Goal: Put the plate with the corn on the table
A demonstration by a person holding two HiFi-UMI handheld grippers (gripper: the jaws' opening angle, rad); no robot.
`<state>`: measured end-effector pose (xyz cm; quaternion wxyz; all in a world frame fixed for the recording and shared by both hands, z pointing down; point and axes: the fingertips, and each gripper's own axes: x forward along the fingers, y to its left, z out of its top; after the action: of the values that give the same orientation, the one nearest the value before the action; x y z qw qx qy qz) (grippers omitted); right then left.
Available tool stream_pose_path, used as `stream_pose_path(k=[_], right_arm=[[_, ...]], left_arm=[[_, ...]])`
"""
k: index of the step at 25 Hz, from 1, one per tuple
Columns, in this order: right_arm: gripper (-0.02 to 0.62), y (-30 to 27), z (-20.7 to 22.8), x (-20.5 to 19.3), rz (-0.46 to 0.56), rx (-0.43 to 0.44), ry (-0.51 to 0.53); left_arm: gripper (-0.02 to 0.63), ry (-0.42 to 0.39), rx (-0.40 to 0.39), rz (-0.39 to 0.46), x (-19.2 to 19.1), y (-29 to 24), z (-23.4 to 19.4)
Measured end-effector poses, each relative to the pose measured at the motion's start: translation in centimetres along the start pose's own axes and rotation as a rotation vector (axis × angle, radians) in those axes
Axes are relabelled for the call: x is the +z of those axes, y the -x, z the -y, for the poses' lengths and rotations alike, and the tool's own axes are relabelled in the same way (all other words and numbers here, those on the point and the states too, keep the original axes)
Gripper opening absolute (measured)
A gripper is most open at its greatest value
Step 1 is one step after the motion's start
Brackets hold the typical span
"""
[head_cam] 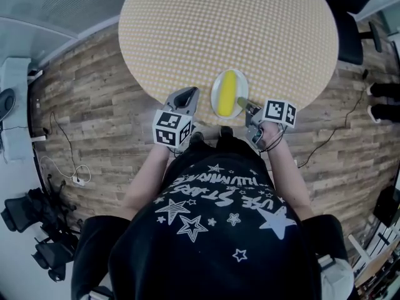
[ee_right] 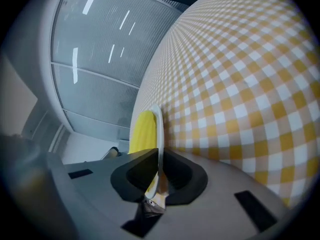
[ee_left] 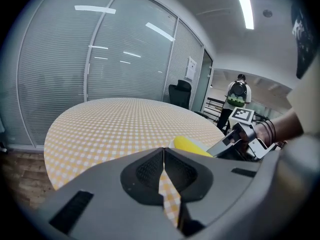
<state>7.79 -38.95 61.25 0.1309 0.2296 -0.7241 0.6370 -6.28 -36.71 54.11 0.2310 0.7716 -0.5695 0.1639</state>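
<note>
The small white round plate [head_cam: 214, 96] [ee_right: 159, 126] sits at the near edge of the round tabletop [head_cam: 219, 24] [ee_right: 240, 84] [ee_left: 115, 124], which is covered in a yellow-and-white checked cloth. On the plate lies a single yellow corn cob [head_cam: 227, 94] [ee_right: 142, 131] [ee_left: 189, 145], running along the length of the dish and filling most of it. From my head view the plate overlaps the tabletop's rim on my side. I cannot say for sure whether its base rests on the cloth or hangs just above it, because the right gripper view shows it only edge-on, with a shadow beside it.

My right gripper [head_cam: 245, 105] [ee_right: 159, 166] has the plate by the rim nearest me. Its dark fingers [ee_right: 137, 174] are clenched on the thin white edge, one on the corn side and one on the underside.

My left gripper [head_cam: 187, 95] [ee_left: 163, 151] hovers just left of the plate without touching it. Its fingers [ee_left: 145, 174] are pressed together at the tips with nothing between them, and only checked cloth shows through the slit below.

Beyond the tabletop I see a wood-plank floor [head_cam: 94, 105] all around. A black office chair [head_cam: 350, 39] [ee_left: 179, 91] stands at the far side, next to a glass wall [ee_left: 65, 69] with lowered blinds. A person with a green backpack [ee_left: 237, 96] stands well away from the tabletop, in the background of the left gripper view.
</note>
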Motion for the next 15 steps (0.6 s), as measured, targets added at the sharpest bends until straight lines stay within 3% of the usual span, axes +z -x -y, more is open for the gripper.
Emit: stream_pose_path(k=[6, 15], right_arm=[[0.038, -0.2, 0.6, 0.0, 0.01, -0.089, 0.042], [0.04, -0.2, 0.4, 0.3, 0.075, -0.138, 0.076]], left_arm=[[0.011, 0.014, -0.014, 0.005, -0.3, 0.4, 0.1], [0.012, 0.022, -0.021, 0.026, -0.1, 1.7, -0.5]])
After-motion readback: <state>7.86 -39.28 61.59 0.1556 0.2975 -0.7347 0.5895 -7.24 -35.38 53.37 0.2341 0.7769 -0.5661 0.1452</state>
